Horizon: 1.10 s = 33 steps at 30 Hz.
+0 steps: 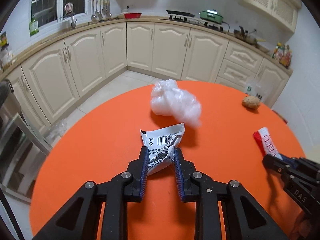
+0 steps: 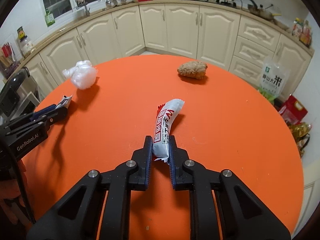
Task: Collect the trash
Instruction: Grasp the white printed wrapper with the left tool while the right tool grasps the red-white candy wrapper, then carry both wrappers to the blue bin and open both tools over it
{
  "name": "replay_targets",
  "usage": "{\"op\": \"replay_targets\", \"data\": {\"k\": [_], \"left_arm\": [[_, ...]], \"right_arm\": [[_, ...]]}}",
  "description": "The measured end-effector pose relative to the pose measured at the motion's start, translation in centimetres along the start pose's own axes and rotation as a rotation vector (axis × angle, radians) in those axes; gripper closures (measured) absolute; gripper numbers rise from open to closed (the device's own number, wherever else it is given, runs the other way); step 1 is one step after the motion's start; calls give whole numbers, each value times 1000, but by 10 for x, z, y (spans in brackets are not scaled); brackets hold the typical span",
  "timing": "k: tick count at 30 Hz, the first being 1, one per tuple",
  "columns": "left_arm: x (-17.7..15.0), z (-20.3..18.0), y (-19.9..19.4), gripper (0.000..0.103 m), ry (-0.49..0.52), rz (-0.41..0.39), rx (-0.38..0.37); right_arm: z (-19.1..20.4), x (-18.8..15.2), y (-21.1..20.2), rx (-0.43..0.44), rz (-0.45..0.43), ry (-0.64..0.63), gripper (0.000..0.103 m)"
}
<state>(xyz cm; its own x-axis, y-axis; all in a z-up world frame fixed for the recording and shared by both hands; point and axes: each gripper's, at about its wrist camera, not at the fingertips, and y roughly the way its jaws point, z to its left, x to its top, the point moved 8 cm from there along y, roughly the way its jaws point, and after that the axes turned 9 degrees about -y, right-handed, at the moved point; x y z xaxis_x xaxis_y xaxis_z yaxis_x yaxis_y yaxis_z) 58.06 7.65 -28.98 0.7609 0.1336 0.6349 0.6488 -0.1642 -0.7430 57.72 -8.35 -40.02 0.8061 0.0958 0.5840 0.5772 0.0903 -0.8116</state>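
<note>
On the round orange table (image 1: pixel 104 132) my left gripper (image 1: pixel 161 153) is shut on a crumpled silver-white wrapper with a barcode (image 1: pixel 163 140), its blue pads pinching the wrapper's near end. My right gripper (image 2: pixel 160 141) is shut on the near end of a long white and red snack wrapper (image 2: pixel 167 120) that lies on the table (image 2: pixel 230 120). From the right wrist view the left gripper (image 2: pixel 60 111) shows at the left edge with the silver wrapper (image 2: pixel 66 101) sticking out. In the left wrist view the right gripper (image 1: pixel 272 159) holds the red and white wrapper (image 1: pixel 265 141).
A crumpled clear plastic bag (image 1: pixel 174 101) (image 2: pixel 82 75) lies past the silver wrapper. A brown lump of food (image 2: pixel 193 70) (image 1: pixel 251 102) rests near the table's far edge. Cream kitchen cabinets (image 1: pixel 140 48) curve behind. Bags and a red box (image 2: pixel 293 111) stand on the floor at the right.
</note>
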Motion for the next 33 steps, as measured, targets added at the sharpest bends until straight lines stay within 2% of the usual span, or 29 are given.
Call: {"op": "replay_targets", "data": {"k": [5, 13, 17, 22, 33], "left_arm": [[-14, 9, -21, 83, -14, -16, -21], [-66, 6, -91, 84, -10, -68, -67], [-84, -4, -126, 89, -5, -102, -93], [-116, -27, -173, 89, 27, -157, -132], [-171, -65, -240, 89, 74, -228, -211]], "right_arm": [[-8, -10, -14, 39, -22, 33, 91], [-15, -28, -56, 74, -76, 64, 91], [-13, -34, -90, 63, -117, 58, 91], [-17, -41, -143, 48, -193, 61, 91], [-43, -72, -241, 9, -324, 92, 91]]}}
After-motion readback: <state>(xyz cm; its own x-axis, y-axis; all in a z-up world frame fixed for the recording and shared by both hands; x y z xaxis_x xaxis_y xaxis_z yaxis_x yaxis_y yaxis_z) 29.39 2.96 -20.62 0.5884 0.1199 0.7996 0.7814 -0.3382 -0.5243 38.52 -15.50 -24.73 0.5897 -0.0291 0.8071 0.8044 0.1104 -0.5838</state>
